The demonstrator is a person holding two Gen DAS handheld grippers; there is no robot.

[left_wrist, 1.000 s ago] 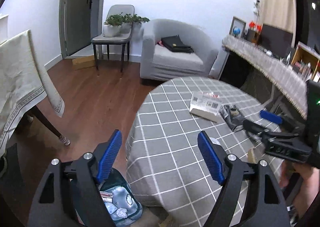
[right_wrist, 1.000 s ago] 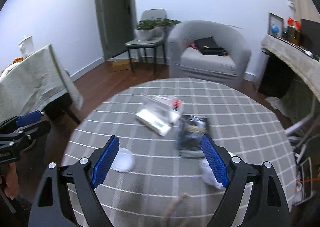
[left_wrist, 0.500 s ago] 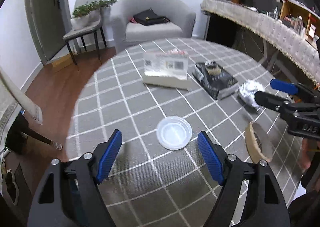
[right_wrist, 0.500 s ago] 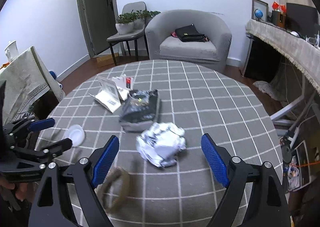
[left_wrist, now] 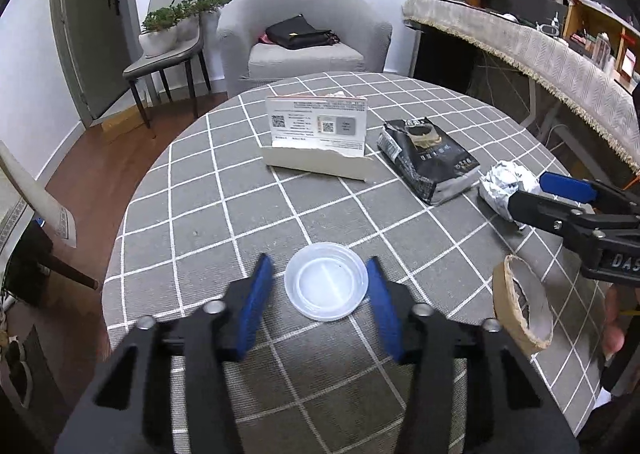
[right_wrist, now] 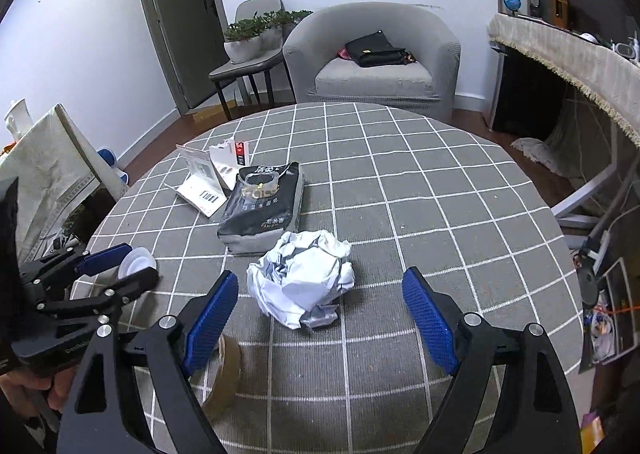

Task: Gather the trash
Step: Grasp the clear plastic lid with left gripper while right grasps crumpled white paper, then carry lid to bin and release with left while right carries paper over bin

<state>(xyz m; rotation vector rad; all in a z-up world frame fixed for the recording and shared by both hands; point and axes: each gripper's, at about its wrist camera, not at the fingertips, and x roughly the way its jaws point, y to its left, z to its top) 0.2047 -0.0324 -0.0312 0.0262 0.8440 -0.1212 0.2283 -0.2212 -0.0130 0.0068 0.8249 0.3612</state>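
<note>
At the round table in its grey checked cloth (left_wrist: 224,190), our left gripper (left_wrist: 320,286) has just been closing its jaws, which now flank a clear round plastic lid (left_wrist: 326,281) without quite pressing it. Our right gripper (right_wrist: 320,306) gapes wide and empty, the crumpled white paper ball (right_wrist: 304,278) lying between and just beyond its blue pads (right_wrist: 212,318). Farther off lie a black foil pouch (right_wrist: 264,210) and, to its left, a torn white card box (left_wrist: 316,142); a brown tape roll (left_wrist: 520,306) sits near.
</note>
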